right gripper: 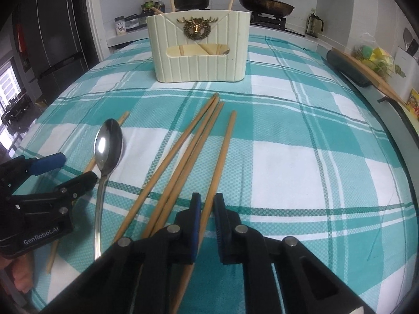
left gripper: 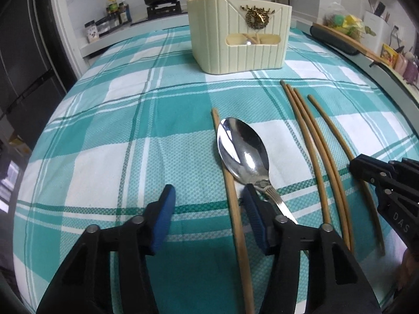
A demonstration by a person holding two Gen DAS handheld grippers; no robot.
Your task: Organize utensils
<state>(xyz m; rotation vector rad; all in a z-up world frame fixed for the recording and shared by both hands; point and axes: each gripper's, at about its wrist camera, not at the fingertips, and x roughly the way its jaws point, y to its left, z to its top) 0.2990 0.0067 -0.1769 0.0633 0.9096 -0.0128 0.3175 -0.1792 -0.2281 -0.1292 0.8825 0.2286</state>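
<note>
The near ends of the chopsticks (right gripper: 183,172) were hidden beneath the right gripper (right gripper: 207,204), and the spoon (left gripper: 242,149) handle was covered by the left gripper (left gripper: 208,201). Inside the far cream holder (left gripper: 239,34), only parts of utensils were seen through its slot. Labels on the far-left bottles (left gripper: 116,11) were too small to be read.

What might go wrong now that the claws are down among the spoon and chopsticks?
The right claw is shut on one chopstick near its end, so the long free end could swing or twist when raised. Three more chopsticks lie close beside it and might get nudged. The left claw stands open beside the spoon, which lies over another chopstick; closing there might catch both or slip off the shiny handle.
</note>
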